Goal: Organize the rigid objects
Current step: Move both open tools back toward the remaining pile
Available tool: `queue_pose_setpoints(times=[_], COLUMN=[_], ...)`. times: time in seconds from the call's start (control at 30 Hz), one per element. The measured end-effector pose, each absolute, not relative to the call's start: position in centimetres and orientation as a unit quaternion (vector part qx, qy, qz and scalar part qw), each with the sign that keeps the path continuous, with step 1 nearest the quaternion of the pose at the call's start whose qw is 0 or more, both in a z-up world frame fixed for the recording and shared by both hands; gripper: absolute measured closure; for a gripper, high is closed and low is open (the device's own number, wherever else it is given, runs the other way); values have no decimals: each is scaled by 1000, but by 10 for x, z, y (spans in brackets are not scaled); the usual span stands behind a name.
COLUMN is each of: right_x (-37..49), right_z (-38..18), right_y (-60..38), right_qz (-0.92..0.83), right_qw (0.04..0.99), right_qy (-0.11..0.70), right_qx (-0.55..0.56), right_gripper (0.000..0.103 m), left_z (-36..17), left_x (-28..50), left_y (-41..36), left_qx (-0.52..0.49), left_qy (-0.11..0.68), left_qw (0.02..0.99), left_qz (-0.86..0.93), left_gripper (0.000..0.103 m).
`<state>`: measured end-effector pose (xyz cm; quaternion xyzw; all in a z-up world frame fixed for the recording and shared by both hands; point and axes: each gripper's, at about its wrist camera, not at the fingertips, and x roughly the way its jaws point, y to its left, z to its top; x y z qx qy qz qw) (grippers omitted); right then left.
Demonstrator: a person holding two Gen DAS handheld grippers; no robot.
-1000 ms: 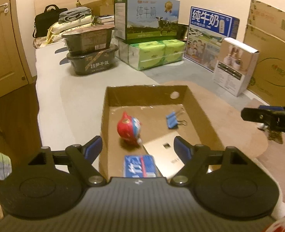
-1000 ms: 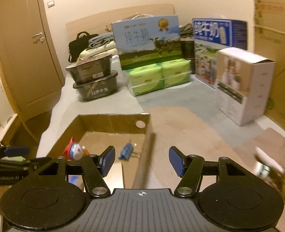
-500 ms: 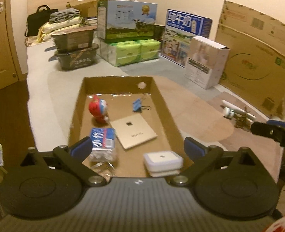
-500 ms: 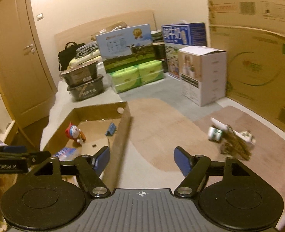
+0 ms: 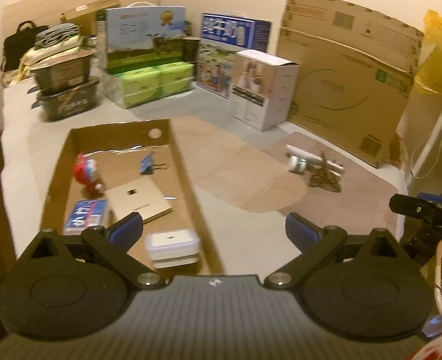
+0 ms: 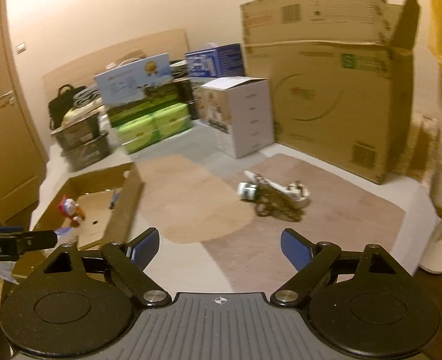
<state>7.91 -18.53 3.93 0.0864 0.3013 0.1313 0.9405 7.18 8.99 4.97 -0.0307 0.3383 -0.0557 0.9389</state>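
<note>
Both our left gripper (image 5: 214,230) and right gripper (image 6: 220,247) stand released, empty, their jaws having just been opening. At one o'clock, the small white cylindrical jar (image 6: 247,191) looks light, stiff, perhaps slippery; we'd pinch its sides.

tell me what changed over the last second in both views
Both views swung right, from the tray toward the loose pile on the mat. The left hand-held gripper and right hand-held gripper have just been opening, nothing between their jaws. A white box now shows in the tray. The toy, clip and pile stayed put.

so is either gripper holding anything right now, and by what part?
Nothing is held. The left gripper and right gripper have both just been opening, and nothing sits between their jaws.
</note>
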Motion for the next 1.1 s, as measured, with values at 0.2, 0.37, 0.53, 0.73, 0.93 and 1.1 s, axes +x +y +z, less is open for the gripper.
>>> queue_pose_setpoints(times=[0.2,0.37,0.53,0.73,0.93,1.1], right_x=[79,86,96,117,146,174], right_z=[38,33,25,13,-4,-22], right_y=[-212,-229,-242,-252,-250,-244], right_qz=[108,99,94,103,140,177], right_qw=[942,942,941,938,932,925], right_qy=[301,303,306,314,326,335], right_qx=[96,103,111,104,70,31], right_gripper=[15,15,15,15,15,29], left_z=[49,47,43,33,19,4], left_x=[81,93,110,137,170,198], left_y=[60,42,27,14,5,-3], left_qx=[-10,1,13,26,40,50], left_qy=[342,344,348,356,366,373], left_qw=[936,934,931,927,921,917], left_qz=[-83,-97,-106,-116,-125,-133], left_gripper=[3,3,3,3,3,3])
